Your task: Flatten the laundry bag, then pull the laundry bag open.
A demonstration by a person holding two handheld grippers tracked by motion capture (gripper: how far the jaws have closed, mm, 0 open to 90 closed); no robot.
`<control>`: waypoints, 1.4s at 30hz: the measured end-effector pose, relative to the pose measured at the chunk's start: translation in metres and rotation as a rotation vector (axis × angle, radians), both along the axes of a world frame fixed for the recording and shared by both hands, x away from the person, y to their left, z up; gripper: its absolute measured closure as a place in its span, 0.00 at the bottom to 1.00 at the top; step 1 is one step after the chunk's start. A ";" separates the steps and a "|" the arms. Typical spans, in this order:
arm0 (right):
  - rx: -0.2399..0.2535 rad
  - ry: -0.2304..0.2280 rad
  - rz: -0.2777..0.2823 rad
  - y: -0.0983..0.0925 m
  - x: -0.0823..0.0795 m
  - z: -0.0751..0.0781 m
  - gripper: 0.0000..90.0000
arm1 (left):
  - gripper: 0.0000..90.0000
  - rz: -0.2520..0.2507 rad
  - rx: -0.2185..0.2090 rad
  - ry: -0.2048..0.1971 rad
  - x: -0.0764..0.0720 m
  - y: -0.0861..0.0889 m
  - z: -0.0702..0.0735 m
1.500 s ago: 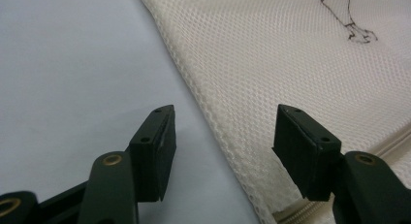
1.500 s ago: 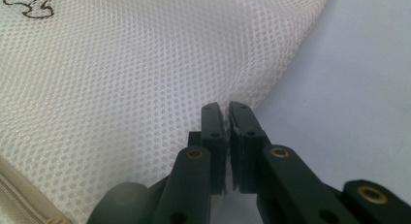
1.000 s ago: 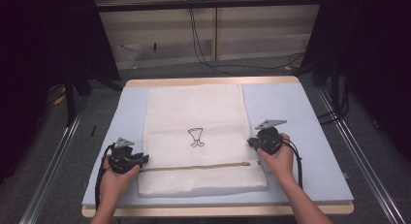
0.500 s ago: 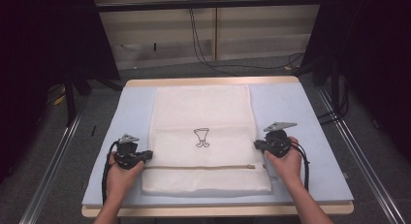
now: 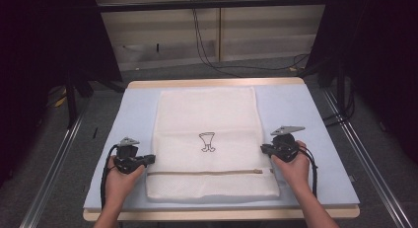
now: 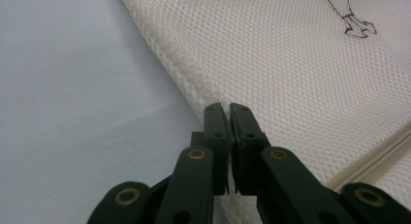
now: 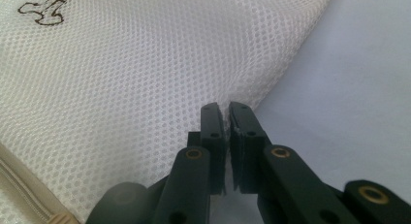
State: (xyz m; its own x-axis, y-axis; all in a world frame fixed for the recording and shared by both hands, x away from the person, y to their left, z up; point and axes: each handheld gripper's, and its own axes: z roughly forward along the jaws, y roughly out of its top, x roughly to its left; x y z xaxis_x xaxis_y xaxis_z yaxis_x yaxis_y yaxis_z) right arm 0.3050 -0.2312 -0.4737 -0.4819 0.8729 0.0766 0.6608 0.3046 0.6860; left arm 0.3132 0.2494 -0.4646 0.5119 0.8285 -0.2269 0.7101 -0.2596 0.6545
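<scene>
1. The left gripper [image 5: 148, 159] had just closed its jaws and pinched the left edge of the mesh bag [image 5: 207, 119].
2. The mesh bag lay flat mid-table on the blue mat [image 5: 315, 114], zipper [image 5: 207, 172] near the person.
3. The right gripper [image 5: 264, 149] clamped the bag's right edge.

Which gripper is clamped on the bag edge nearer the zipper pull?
The right gripper, shut on the mesh bag's right edge: the zipper's pull sits at that end. The left gripper pinches the opposite edge.
</scene>
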 end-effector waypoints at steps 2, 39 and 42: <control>0.006 0.001 0.005 -0.001 -0.001 0.001 0.95 | 0.96 0.008 -0.012 -0.001 -0.001 0.002 0.001; 0.007 -0.011 0.046 0.007 -0.011 0.012 0.69 | 0.93 0.021 0.005 0.000 -0.003 0.011 0.001; 0.002 -0.050 0.073 0.004 -0.017 0.017 0.64 | 0.77 0.043 -0.028 -0.005 -0.002 0.011 0.003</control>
